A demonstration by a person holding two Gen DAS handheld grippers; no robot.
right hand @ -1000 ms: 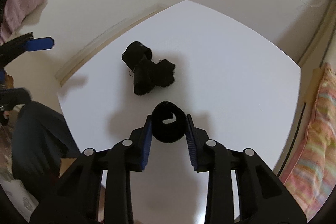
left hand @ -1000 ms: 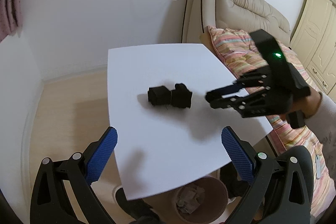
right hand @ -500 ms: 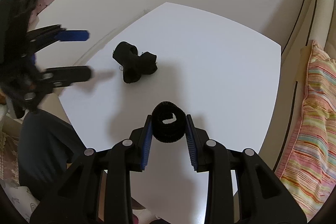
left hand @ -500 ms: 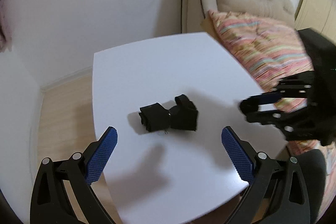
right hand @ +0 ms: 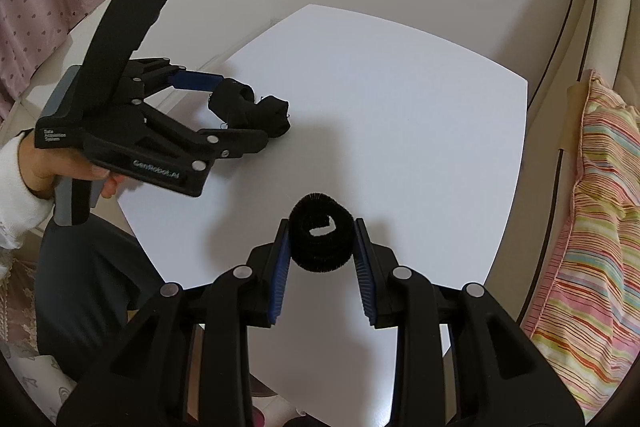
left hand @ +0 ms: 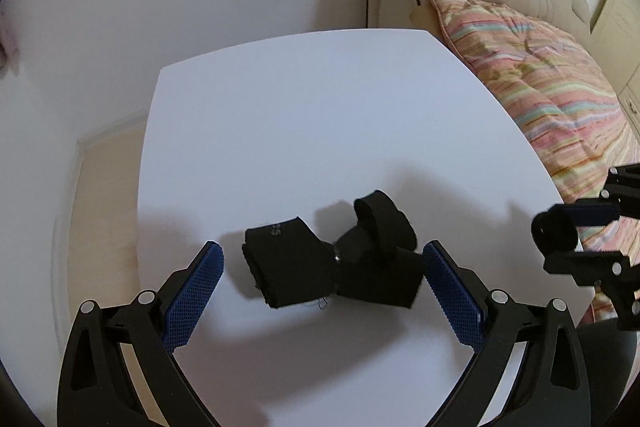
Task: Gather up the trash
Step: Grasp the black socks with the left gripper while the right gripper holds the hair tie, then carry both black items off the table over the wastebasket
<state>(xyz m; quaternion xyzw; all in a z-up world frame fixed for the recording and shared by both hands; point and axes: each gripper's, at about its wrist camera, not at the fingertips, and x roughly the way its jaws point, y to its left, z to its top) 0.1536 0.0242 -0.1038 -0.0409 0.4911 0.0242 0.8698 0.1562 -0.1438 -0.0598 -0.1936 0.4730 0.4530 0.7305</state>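
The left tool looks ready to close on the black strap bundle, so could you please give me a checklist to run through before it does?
1. Left tool open wide: ok.
2. Black strap bundle lies between its blue pads: ok.
3. Pads low enough to grip rather than skim the bundle: cannot tell.
4. Right tool shut on its black roll, roll secure: ok.
5. Right tool apart from the left tool's closing path: ok.
6. White table bare around the bundle, nothing else to snag: ok.
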